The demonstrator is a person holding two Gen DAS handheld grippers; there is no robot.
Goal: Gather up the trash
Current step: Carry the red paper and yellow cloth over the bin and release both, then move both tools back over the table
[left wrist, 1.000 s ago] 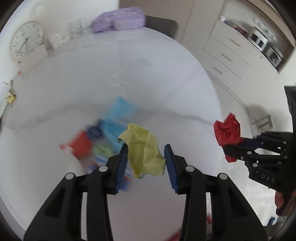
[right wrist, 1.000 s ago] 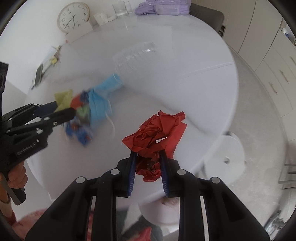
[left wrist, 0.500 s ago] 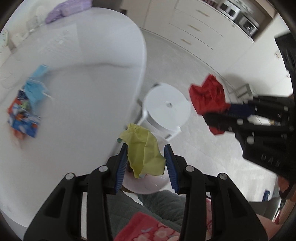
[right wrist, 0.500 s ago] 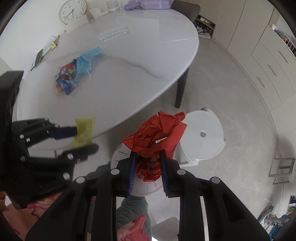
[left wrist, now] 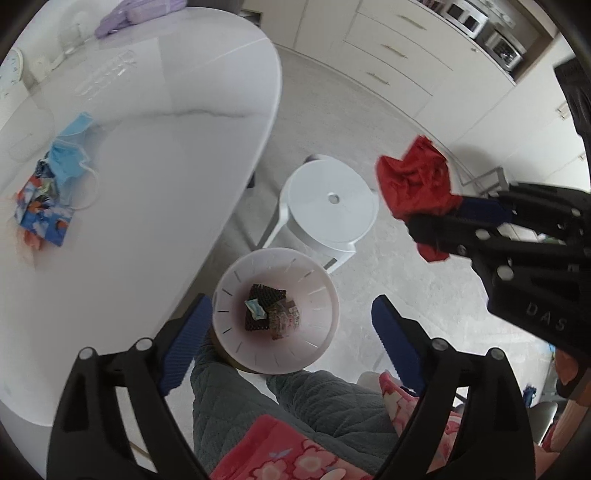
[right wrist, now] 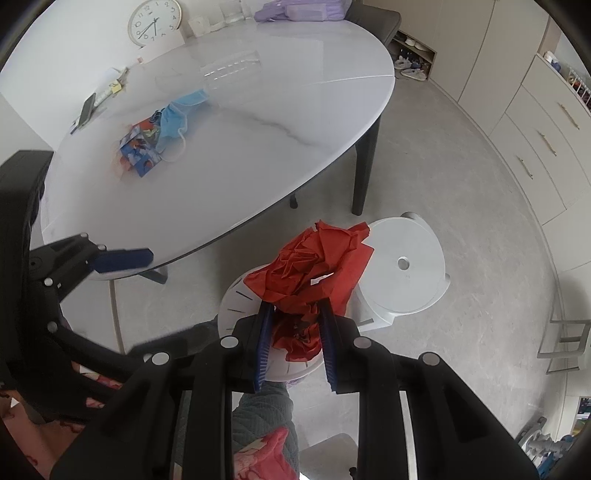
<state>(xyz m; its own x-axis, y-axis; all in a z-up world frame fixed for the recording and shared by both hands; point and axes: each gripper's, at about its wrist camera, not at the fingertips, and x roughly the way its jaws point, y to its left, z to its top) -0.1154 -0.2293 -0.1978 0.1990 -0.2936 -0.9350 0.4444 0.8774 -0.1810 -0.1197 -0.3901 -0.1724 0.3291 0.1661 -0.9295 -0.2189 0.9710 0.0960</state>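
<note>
My left gripper (left wrist: 291, 317) is open and empty, right above a white trash bin (left wrist: 236, 291) on the floor that holds several scraps. My right gripper (right wrist: 295, 332) is shut on a crumpled red paper (right wrist: 314, 269) and holds it over the bin's rim (right wrist: 231, 299). The red paper also shows in the left wrist view (left wrist: 413, 184), to the right of the bin. A blue face mask (left wrist: 70, 147) and a colourful wrapper (left wrist: 40, 206) lie on the white table (left wrist: 155, 177). They also show in the right wrist view: mask (right wrist: 177, 118), wrapper (right wrist: 140, 147).
A white round stool (left wrist: 332, 206) stands beside the bin on the grey floor. The person's legs (left wrist: 295, 413) are below the bin. A clock (right wrist: 153, 22), glasses and a purple pack (right wrist: 295, 11) sit at the table's far edge. Cabinets (right wrist: 539, 122) line the right wall.
My left gripper has opened and the yellow paper it held is gone from its jaws. Both grippers have moved from the table to over the bin. The right still holds the red paper.
</note>
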